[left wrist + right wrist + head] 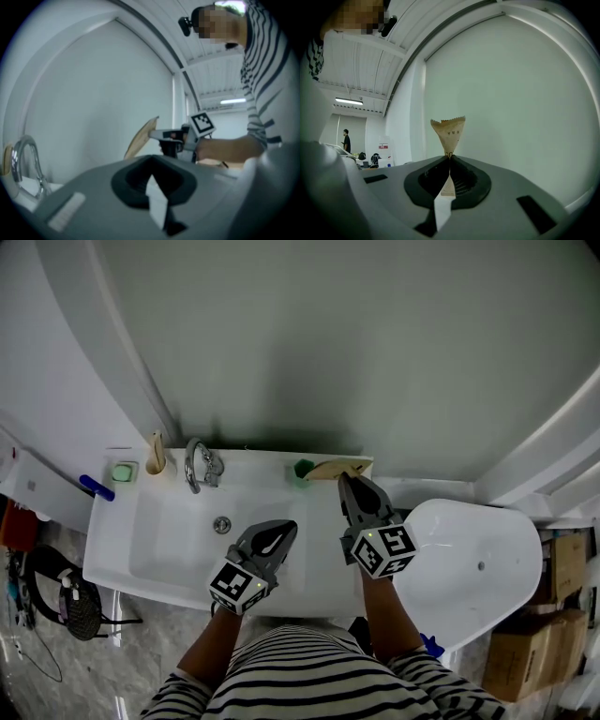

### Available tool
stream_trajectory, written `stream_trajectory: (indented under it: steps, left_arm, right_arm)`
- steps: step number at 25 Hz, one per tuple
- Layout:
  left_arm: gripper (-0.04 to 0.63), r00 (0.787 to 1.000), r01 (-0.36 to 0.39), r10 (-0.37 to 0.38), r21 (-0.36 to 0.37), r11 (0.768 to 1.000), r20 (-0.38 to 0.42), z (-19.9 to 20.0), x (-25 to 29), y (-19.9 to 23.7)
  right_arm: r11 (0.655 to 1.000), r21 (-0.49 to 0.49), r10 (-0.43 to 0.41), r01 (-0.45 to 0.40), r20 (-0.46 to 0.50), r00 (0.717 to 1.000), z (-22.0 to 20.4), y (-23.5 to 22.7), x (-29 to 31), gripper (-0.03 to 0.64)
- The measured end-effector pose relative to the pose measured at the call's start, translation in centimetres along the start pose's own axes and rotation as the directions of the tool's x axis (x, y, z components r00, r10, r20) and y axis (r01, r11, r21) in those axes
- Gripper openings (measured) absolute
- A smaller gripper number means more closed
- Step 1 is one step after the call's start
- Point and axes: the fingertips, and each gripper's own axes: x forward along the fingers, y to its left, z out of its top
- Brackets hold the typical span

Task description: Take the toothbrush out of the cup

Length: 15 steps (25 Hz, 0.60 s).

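A small green cup [302,469] stands on the back rim of the white sink [141,554], to the right of the shiny metal tap [199,465]. I cannot see inside the cup from up here. The tan paper-wrapped toothbrush [339,468] is held level just beside the cup. Its left end may touch the cup's rim, but it is too small to tell.

The right gripper [345,480] has its fingers clenched on the wrapper. In the right gripper view the paper is pinched thin, then fans out to a zigzag edge with faint print. The paper hides the brush itself.

The left gripper [284,527] hangs over the sink, its fingers squeezed together on nothing.
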Motion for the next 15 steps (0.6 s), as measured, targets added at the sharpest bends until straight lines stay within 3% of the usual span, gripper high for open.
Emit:
stream_trajectory:
  steps: [15]
  left_arm:
    - [0.008, 1.0, -0.028, 0.028, 0.017, 0.999, -0.001, 1.1, -5.7, 4.4]
  right_arm:
    - [0.999, 0.048, 0.018, -0.021, 0.069, 0.997, 1.1, 5.4, 1.8, 0.012]
